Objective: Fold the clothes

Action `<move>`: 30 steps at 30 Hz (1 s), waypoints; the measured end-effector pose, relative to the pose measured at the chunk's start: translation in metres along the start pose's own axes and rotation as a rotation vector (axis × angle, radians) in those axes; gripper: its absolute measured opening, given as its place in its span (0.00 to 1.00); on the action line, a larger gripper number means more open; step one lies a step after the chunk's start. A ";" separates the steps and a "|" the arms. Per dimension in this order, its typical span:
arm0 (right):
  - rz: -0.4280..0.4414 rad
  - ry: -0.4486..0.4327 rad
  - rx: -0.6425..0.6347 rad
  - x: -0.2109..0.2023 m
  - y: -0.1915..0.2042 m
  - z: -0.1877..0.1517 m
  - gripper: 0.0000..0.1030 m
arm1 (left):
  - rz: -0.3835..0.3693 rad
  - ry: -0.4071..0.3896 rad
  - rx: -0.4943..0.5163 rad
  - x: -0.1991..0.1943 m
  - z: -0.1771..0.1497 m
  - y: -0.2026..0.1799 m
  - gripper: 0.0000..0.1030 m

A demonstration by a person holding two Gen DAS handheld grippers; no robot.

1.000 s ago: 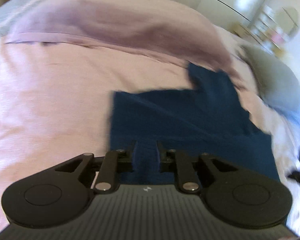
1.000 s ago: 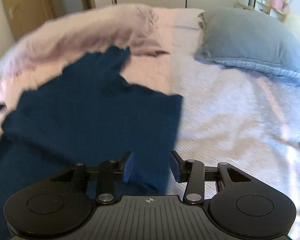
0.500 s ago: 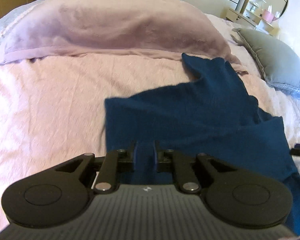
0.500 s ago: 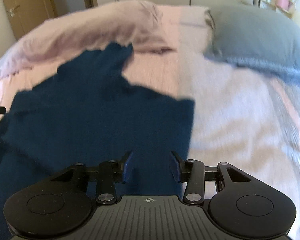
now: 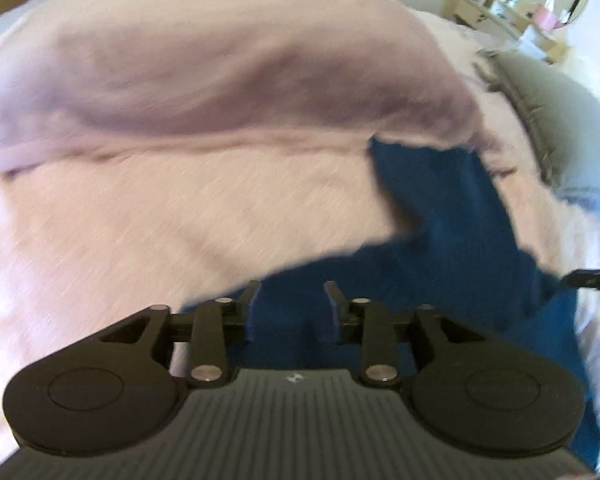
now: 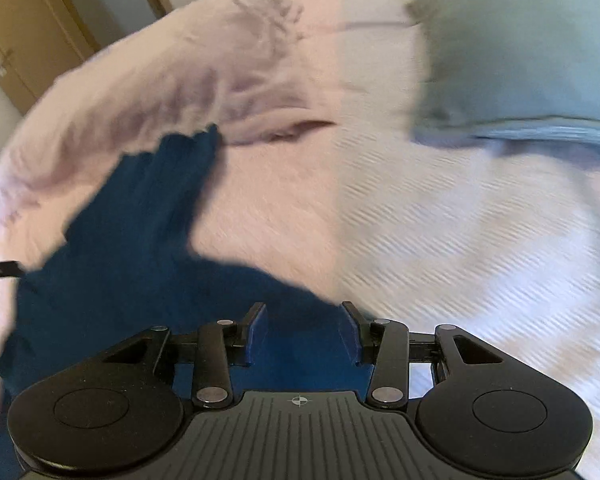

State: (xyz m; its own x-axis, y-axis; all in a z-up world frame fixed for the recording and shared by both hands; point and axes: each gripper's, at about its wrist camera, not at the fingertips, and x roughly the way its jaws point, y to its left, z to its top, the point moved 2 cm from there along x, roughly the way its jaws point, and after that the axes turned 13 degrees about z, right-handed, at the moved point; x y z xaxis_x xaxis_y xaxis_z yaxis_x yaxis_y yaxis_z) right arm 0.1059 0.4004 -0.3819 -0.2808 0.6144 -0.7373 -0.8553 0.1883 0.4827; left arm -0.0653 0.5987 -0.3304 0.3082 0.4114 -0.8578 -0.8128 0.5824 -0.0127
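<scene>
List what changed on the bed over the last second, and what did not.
The left gripper was shut on the near edge of the blue garment; its jaws have just been opening and the pads no longer pinch the cloth. The garment's near edge now sits nearer both cameras, so both hands shifted. The right gripper kept the same gap, cloth under it. The pink pillow, grey pillow and bedspread stayed.

Garment lies on the bedspread, under and ahead of the left gripper and right gripper. Bolster lies beyond it; pillow ahead-right of the right gripper.
</scene>
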 end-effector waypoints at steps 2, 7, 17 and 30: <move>0.101 0.009 0.053 0.020 -0.002 0.023 0.42 | -0.048 0.018 -0.032 0.019 0.022 -0.011 0.34; 0.246 -0.022 0.163 0.071 0.002 0.074 0.42 | -0.150 0.099 -0.145 0.070 0.066 -0.036 0.38; 0.265 -0.088 0.121 0.111 0.007 0.107 0.05 | -0.293 0.060 -0.175 0.111 0.086 -0.055 0.04; 0.417 -0.172 -0.312 -0.062 0.082 -0.055 0.05 | -0.453 -0.234 0.256 -0.076 -0.074 -0.033 0.09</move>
State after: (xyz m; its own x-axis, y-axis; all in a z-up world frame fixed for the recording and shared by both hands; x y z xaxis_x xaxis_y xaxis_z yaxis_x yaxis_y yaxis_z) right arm 0.0293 0.3358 -0.3220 -0.5707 0.7097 -0.4131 -0.7828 -0.3181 0.5349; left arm -0.0990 0.4963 -0.3026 0.7231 0.2084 -0.6586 -0.4370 0.8764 -0.2024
